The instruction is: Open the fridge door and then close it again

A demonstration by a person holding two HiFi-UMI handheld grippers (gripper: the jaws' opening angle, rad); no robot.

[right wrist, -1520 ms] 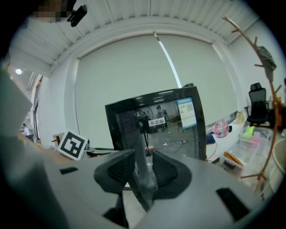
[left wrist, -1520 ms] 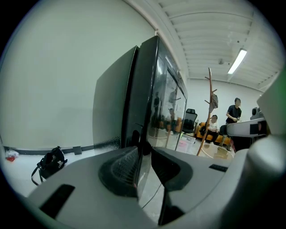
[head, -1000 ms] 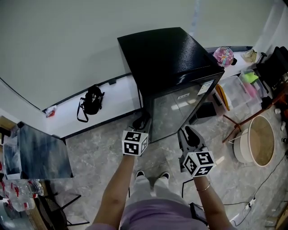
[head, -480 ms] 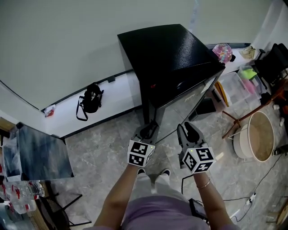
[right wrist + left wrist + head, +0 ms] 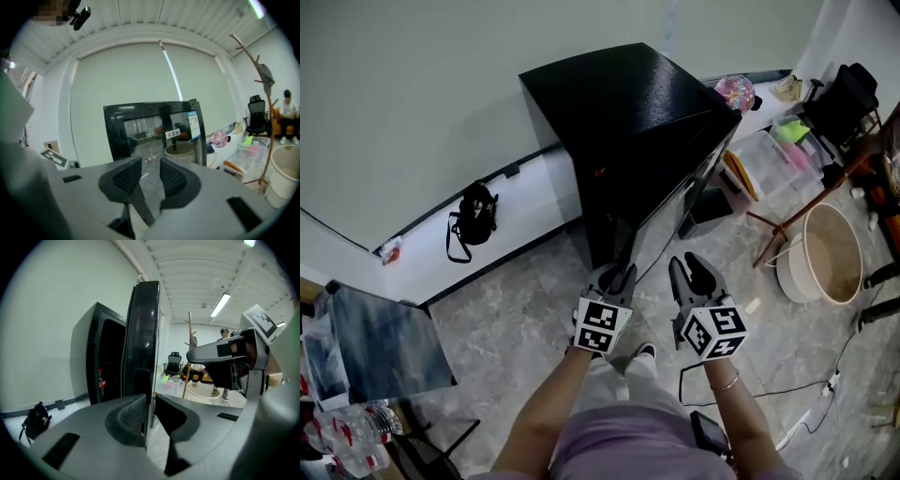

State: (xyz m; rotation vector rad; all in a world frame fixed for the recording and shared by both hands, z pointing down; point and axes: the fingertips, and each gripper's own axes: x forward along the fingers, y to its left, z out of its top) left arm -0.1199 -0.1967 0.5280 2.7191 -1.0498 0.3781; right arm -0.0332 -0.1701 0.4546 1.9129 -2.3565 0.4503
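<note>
Fridge (image 5: 619, 103): black, low, stood against the white wall. Fridge door (image 5: 675, 202) stood partly open, its free edge swung out towards the person. Through the gap, the left gripper view showed a dark interior with one bottle (image 5: 100, 383) with a red label, upright on a shelf. No other contents could be made out.

Other containers: a round beige tub (image 5: 797, 272) on the floor to the right of the fridge, with only its pale inner surface visible. A clear storage box (image 5: 769, 159) beside the fridge held flat yellow and orange items, too small to identify. A black bag (image 5: 473, 214) lay on the floor by the wall, left of the fridge and well apart from it.

Left gripper (image 5: 617, 278): forearm stretched forward, marker cube on top, nose tilted slightly down. Its jaws had just been closing, with the door's free edge (image 5: 143, 348) running upright between them. The pads were clamped on that edge.

Right gripper (image 5: 689, 274): held just beside the left one, forearm forward, pointing at the door's glass front (image 5: 154, 131). Jaws were apart with nothing between them, and it was not touching the door.
</note>
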